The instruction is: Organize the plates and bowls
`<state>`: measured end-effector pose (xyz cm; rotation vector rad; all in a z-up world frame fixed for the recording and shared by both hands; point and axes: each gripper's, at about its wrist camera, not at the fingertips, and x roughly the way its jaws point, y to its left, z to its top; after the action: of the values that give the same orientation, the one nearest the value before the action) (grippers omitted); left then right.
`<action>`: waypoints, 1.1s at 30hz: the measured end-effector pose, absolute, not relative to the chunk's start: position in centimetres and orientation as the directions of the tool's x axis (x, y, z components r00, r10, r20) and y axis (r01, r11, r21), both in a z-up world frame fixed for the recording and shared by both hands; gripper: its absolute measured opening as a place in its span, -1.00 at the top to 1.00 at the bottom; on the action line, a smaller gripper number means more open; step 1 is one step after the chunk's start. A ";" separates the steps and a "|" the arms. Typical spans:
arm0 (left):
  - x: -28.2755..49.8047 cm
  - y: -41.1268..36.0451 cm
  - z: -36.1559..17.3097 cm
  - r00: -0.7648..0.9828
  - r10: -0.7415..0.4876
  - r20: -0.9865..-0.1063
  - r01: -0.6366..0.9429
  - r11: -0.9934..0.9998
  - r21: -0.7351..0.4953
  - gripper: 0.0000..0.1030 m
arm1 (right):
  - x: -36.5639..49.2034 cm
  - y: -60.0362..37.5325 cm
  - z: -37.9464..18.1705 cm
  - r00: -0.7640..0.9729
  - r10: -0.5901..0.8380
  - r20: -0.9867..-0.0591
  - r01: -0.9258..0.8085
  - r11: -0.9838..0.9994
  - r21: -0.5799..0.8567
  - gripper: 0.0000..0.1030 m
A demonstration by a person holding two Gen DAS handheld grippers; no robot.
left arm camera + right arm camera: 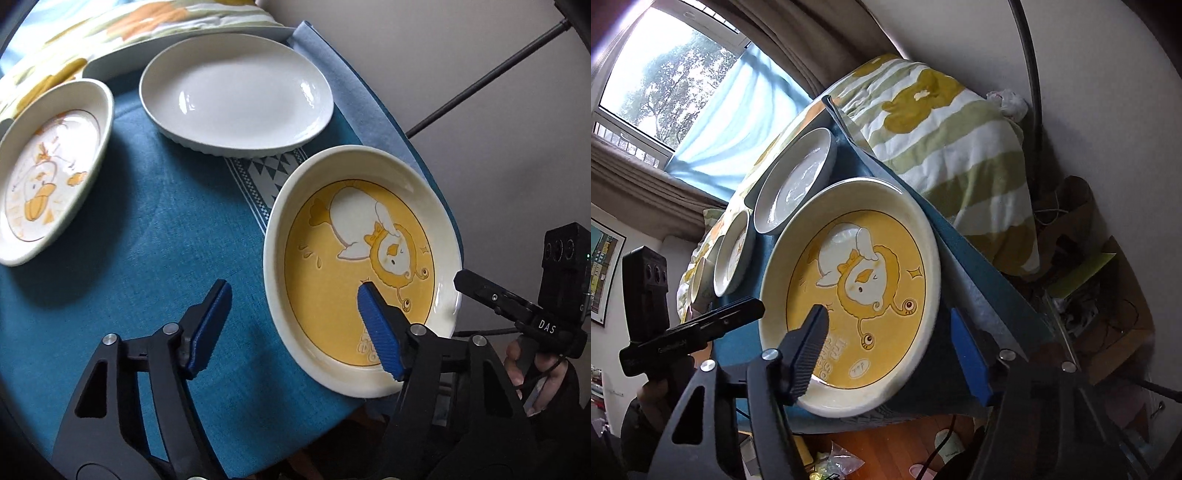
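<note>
- yellow plate (364,258) with a cartoon duck sat at the near right corner of the blue tablecloth (147,240), rim reaching the table edge.
- left gripper (295,325) was straddling that plate's near-left rim: right pad over the yellow well, left pad outside over the cloth. jaws apart, pads not pressing on the rim as far as i could see.
- right gripper (890,354) straddled the same plate's opposite rim in the right wrist view: dark finger over the well, blue pad outside over the cloth. jaws apart, no clamp visible.
- each gripper showed in the other's camera, a hand (539,373) on the right one.
- plain white plate (236,92) sat behind the yellow one, near it but not touching.
- cream duck plate (48,170) sat on the far left of the cloth, well apart from the yellow plate.
- patterned runner strip (258,177) ran between white and yellow plates.
- green-striped quilt (953,140) lay behind the table, window (657,74) beyond.
</note>
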<state>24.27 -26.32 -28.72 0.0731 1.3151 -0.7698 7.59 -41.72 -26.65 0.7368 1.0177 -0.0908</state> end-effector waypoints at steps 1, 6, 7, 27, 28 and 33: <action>24.5 -26.6 -29.2 0.037 -0.466 -0.884 0.544 0.752 -0.373 -0.16 | 7.8 -41.9 -26.9 0.544 0.267 -0.796 0.394 0.756 0.523 -0.06; 25.4 -27.2 -30.7 -0.005 -0.463 -0.886 0.540 0.745 -0.392 0.36 | 8.7 -42.9 -27.7 0.555 0.284 -0.782 0.369 0.758 0.538 0.15; 25.5 -27.3 -30.9 -0.013 -0.463 -0.886 0.538 0.744 -0.396 0.42 | 8.8 -43.0 -28.0 0.551 0.291 -0.782 0.366 0.758 0.540 0.21; 25.1 -26.9 -30.4 0.008 -0.464 -0.886 0.506 0.766 -0.397 0.82 | 9.4 -43.5 -28.8 0.514 0.267 -0.815 0.344 0.806 0.482 0.75; 25.0 -27.1 -30.4 0.010 -0.463 -0.886 0.509 0.765 -0.394 0.82 | 9.5 -43.5 -28.7 0.512 0.265 -0.817 0.339 0.812 0.476 0.75; 24.0 -27.5 -29.9 0.047 -0.435 -0.899 0.538 0.770 -0.344 0.82 | 9.8 -43.2 -28.5 0.496 0.245 -0.833 0.312 0.845 0.434 0.75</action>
<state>23.98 -27.45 -29.89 0.0945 1.3308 -0.7437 9.81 -43.18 -28.54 0.5913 1.0682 -0.0436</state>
